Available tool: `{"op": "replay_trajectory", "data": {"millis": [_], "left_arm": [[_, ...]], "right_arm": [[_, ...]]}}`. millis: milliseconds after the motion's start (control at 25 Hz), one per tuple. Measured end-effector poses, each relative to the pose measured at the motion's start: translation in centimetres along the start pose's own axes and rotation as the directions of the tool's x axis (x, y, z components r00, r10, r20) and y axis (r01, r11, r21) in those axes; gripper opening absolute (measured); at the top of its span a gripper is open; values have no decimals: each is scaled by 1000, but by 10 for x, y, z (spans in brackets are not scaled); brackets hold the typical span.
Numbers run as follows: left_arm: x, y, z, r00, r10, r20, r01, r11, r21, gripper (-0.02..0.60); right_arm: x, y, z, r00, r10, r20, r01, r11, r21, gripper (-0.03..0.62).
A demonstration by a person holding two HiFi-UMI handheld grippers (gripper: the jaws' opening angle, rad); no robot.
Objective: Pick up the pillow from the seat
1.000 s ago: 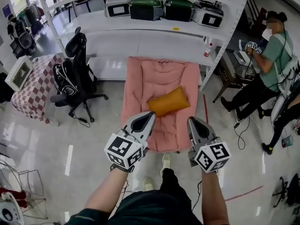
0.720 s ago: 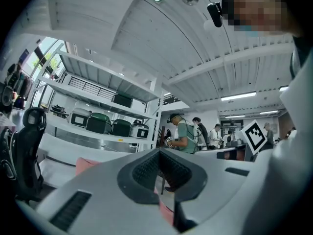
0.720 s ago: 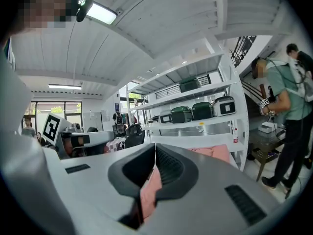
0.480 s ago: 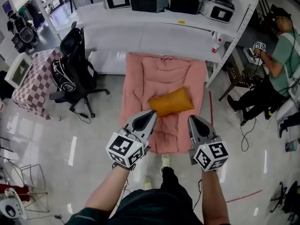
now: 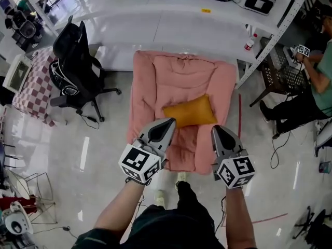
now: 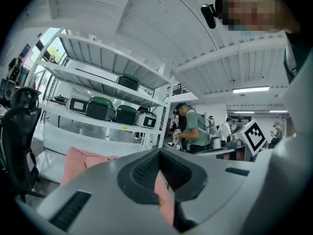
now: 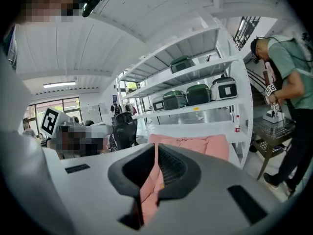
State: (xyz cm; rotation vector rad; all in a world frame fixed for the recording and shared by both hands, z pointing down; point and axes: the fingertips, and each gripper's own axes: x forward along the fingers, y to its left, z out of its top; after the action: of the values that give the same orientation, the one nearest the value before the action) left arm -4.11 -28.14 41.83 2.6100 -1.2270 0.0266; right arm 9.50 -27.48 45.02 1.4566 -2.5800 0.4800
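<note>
An orange pillow (image 5: 189,111) lies across the middle of a pink padded seat (image 5: 150,87) on the floor. In the head view my left gripper (image 5: 170,121) is held over the seat's front left part, its tip just short of the pillow's near left corner. My right gripper (image 5: 216,129) hangs over the seat's front right, just below the pillow's right end. Both are shut with nothing between the jaws and neither touches the pillow. The left gripper (image 6: 159,154) and right gripper (image 7: 156,148) each show closed jaws with the pink seat (image 7: 195,144) beyond them.
A black office chair (image 5: 78,56) stands left of the seat, with a checked-cloth table (image 5: 33,84) further left. White shelving (image 5: 207,19) with appliances runs behind. A person (image 5: 311,82) sits at the right. A shelf post (image 5: 270,43) meets the floor by the seat's right corner.
The head view has drawn nearer to the seat, so the seat and pillow look larger and lower in the picture. Both grippers stay shut and now overlap the seat's front.
</note>
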Motion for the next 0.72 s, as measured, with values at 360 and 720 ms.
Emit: {"op": "replay_trajectory", "data": {"millis": [360, 720], "left_arm": [[75, 21, -44, 998, 10, -65, -11, 1000, -21, 0], [131, 45, -86, 990, 22, -137, -27, 999, -36, 0]], "right_arm": [[54, -70, -44, 996, 22, -92, -18, 999, 39, 5], [100, -117, -86, 987, 39, -155, -29, 997, 65, 12]]}}
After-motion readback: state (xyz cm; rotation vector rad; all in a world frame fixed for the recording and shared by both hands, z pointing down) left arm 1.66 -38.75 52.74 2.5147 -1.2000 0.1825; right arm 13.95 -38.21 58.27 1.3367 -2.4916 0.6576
